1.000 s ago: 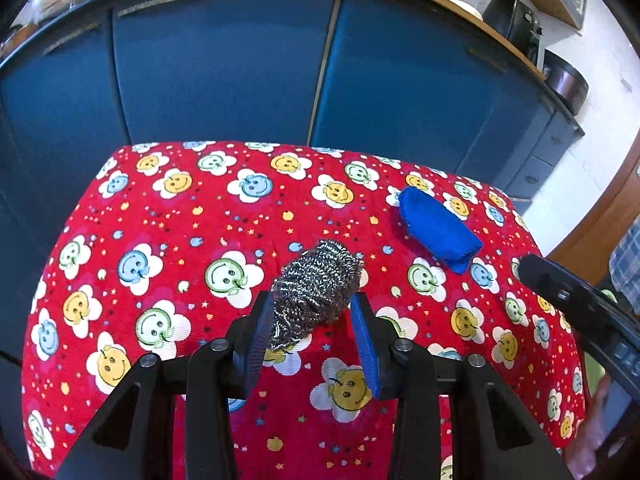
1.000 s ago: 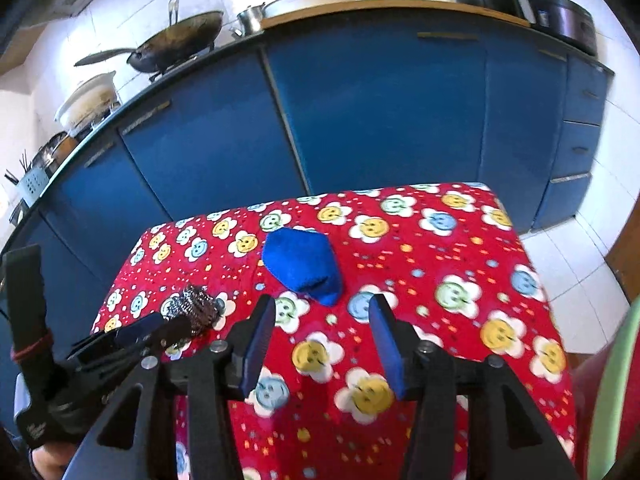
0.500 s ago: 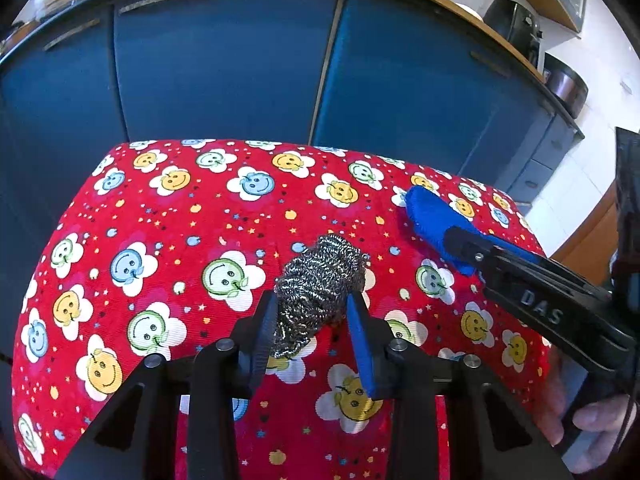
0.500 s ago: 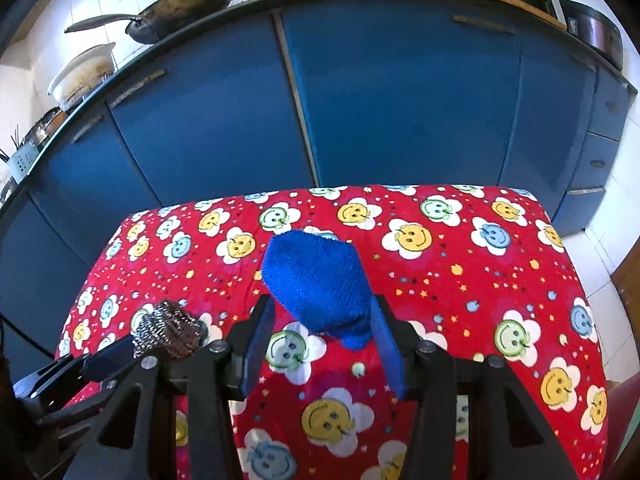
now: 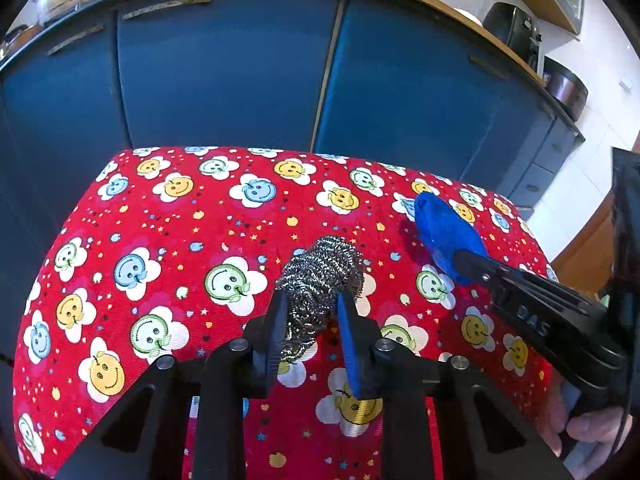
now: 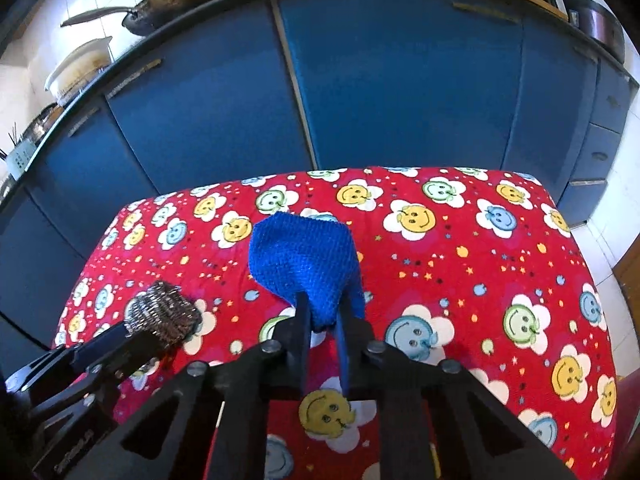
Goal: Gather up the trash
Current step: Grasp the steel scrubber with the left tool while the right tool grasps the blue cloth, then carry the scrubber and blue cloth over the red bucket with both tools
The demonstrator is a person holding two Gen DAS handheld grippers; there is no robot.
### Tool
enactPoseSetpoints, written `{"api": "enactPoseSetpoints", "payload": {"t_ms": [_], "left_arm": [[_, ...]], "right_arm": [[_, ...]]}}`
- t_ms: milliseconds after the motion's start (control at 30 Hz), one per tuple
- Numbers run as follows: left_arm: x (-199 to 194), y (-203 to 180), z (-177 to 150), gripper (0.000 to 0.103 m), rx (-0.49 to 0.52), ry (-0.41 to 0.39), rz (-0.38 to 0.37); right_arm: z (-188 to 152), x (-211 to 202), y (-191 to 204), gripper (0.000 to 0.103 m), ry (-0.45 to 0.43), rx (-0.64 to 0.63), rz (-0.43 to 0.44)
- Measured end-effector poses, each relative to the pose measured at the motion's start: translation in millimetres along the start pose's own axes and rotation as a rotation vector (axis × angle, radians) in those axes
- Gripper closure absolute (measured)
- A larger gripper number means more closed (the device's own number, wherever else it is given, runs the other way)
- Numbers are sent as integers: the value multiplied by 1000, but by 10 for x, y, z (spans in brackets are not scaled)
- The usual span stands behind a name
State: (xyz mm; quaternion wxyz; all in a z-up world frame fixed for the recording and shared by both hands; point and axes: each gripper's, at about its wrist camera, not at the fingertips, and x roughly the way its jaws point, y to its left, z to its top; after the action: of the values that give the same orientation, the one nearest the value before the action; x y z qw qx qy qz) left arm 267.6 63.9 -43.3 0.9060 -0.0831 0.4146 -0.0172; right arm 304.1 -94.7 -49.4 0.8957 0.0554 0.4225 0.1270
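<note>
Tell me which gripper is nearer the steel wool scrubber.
Left. The left gripper is closing around the steel wool scrubber; the right gripper, off to its right, pinches the blue cloth.

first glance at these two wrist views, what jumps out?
The loud red smiley-flower tablecloth fills both views, in front of blue kitchen cabinets. On it, the left gripper is closing around a steel wool scourer, while to its right the right gripper is shut on the near tip of a blue scrub pad.
</note>
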Motion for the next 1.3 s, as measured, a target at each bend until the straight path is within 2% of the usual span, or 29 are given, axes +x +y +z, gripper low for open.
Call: {"api": "enactPoseSetpoints", "payload": {"t_ms": [67, 267, 700, 1300], "left_arm": [[-17, 9, 1, 86, -3, -6, -7], [-67, -18, -4, 93, 1, -14, -22], [-393, -280, -115, 95, 44, -36, -84], [-996, -937, -394, 95, 170, -74, -174]], "right_arm": [[-16, -79, -8, 91, -7, 13, 15], [-121, -339, -27, 91, -27, 41, 52], [-407, -885, -196, 91, -49, 95, 103], [-910, -1689, -486, 91, -113, 147, 71]]}}
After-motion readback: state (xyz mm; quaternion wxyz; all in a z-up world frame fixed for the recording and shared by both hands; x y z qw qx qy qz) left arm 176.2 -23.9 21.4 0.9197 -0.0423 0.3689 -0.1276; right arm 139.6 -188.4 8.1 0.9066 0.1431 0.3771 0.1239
